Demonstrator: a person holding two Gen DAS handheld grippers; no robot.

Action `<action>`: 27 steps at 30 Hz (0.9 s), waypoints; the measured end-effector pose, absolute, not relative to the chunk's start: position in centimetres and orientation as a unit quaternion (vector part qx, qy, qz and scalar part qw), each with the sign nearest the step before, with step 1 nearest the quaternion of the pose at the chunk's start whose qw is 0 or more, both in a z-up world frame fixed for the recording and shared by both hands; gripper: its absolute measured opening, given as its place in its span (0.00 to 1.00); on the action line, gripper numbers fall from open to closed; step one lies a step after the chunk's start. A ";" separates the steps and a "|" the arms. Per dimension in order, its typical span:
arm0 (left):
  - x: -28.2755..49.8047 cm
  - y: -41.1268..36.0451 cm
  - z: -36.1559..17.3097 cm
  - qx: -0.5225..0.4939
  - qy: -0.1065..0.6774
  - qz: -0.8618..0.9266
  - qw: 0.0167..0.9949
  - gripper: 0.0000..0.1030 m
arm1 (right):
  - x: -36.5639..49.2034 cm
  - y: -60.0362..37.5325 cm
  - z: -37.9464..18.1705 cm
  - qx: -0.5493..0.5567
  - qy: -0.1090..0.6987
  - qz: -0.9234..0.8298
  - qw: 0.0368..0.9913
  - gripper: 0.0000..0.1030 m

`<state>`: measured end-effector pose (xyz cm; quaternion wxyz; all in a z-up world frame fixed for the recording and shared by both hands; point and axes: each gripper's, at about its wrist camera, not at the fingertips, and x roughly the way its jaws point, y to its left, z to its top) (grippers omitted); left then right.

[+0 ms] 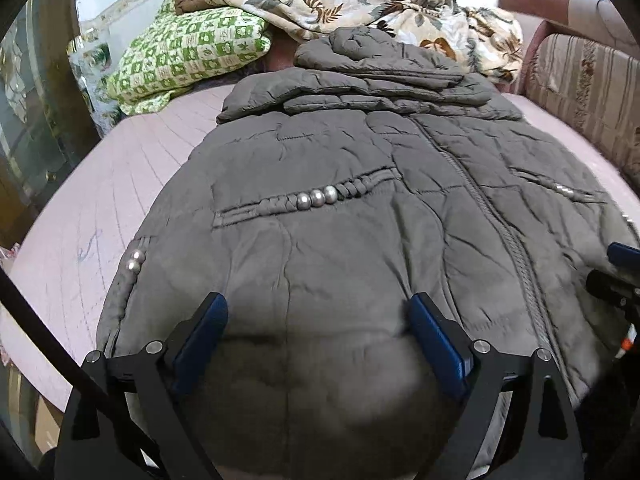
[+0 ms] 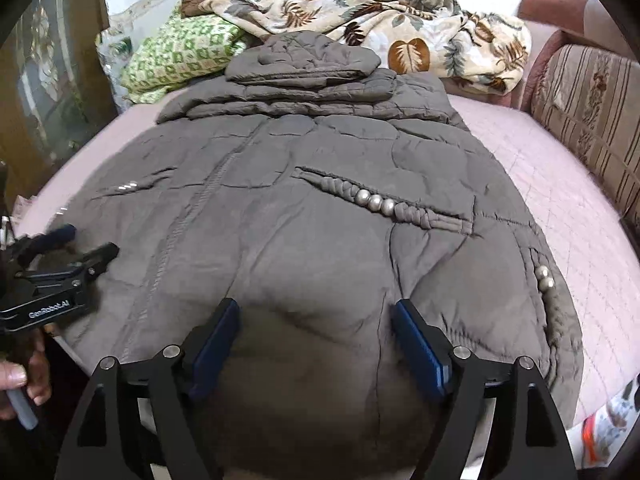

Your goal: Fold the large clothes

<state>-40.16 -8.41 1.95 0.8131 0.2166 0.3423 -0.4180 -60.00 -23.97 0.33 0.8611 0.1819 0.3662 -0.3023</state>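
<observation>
A large grey quilted jacket (image 1: 340, 208) lies flat on a pink bed, hem nearest me, hood and folded sleeves at the far end. It also fills the right wrist view (image 2: 312, 208). My left gripper (image 1: 316, 320) is open, its blue pads straddling the hem on the jacket's left half. My right gripper (image 2: 316, 324) is open over the hem on the jacket's right half. The left gripper shows at the left edge of the right wrist view (image 2: 80, 248), and the right gripper at the right edge of the left wrist view (image 1: 620, 264).
The pink quilted mattress (image 1: 100, 200) extends either side of the jacket. A green checked quilt (image 1: 188, 52) and a leaf-print blanket (image 1: 380, 4) are piled at the far end. A striped sofa arm (image 2: 592, 120) borders the right side. A cabinet (image 1: 28, 120) stands left.
</observation>
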 end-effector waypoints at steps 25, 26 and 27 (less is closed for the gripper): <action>-28.9 5.7 1.1 -0.027 0.510 -0.364 0.779 0.89 | -81.2 -34.7 0.1 0.525 0.171 -0.358 0.753 0.81; -28.8 5.6 1.0 -0.031 0.513 -0.365 0.777 0.89 | -81.2 -34.8 0.1 0.526 0.171 -0.355 0.754 0.81; -28.8 5.6 0.9 -0.031 0.512 -0.364 0.778 0.89 | -81.2 -34.8 0.1 0.525 0.173 -0.352 0.755 0.81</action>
